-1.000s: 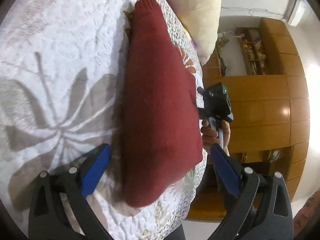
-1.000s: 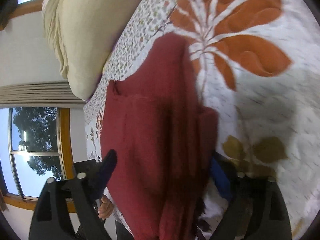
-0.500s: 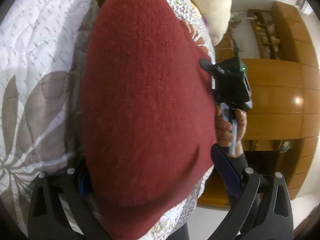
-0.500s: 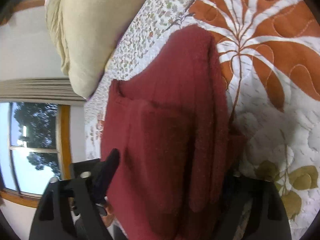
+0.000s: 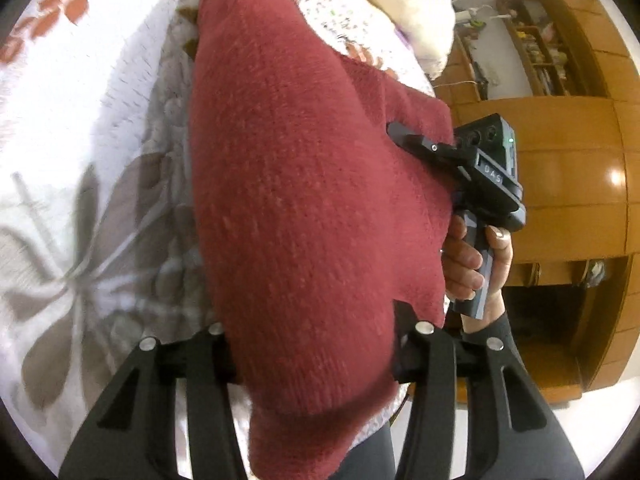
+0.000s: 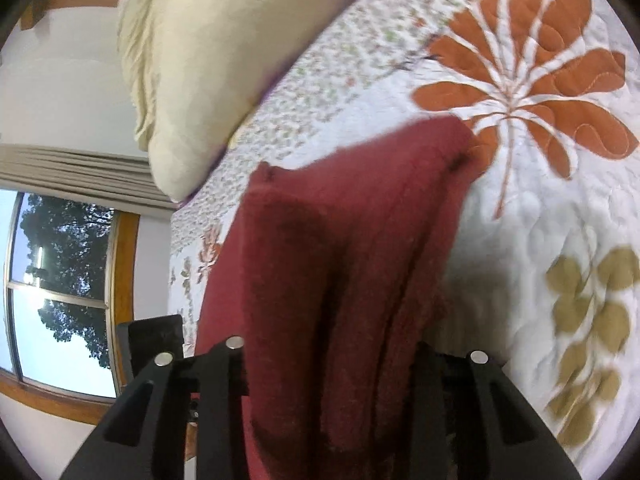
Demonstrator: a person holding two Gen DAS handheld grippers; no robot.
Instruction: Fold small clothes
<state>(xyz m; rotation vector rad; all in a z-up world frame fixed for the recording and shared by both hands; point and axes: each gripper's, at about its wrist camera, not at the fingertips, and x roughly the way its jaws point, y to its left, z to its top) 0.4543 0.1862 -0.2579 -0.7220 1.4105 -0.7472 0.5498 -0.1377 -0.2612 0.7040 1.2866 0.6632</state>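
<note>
Red knit: a small red sweater (image 5: 304, 208), already doubled lengthwise, hangs between both tools with its far end trailing on the bed; judged mid-fold, lifted so the near edge can be carried over.
Quilt: white, stitched, grey leaves at left (image 5: 80, 184) and orange leaves in the right wrist view (image 6: 520, 92); it covers the bed that serves as folding surface.
Left hand-held gripper (image 5: 316, 344): clenched on the near edge of the sweater, cloth bunched between the fingers and spilling past them toward the camera; held so to keep that corner from sagging.
Pillow: cream, at the far side of the bed (image 6: 200, 64), apart from the sweater, out of the folding area.
Right hand-held gripper (image 5: 404, 136): seen from the left wrist at the right edge of the sweater, its tip against the knit; in its own view (image 6: 332, 356) several layers pass between the fingers, so it reads as grasping the sweater. A matching hold keeps the edge level.
Hand: wrapped round the right tool's handle (image 5: 476, 256), just beside the hanging cloth.
Cabinet: brown wood, far right (image 5: 568, 184), well apart from the bed.
Risk: thick layers could slip unevenly when laid down, skewing the fold.
</note>
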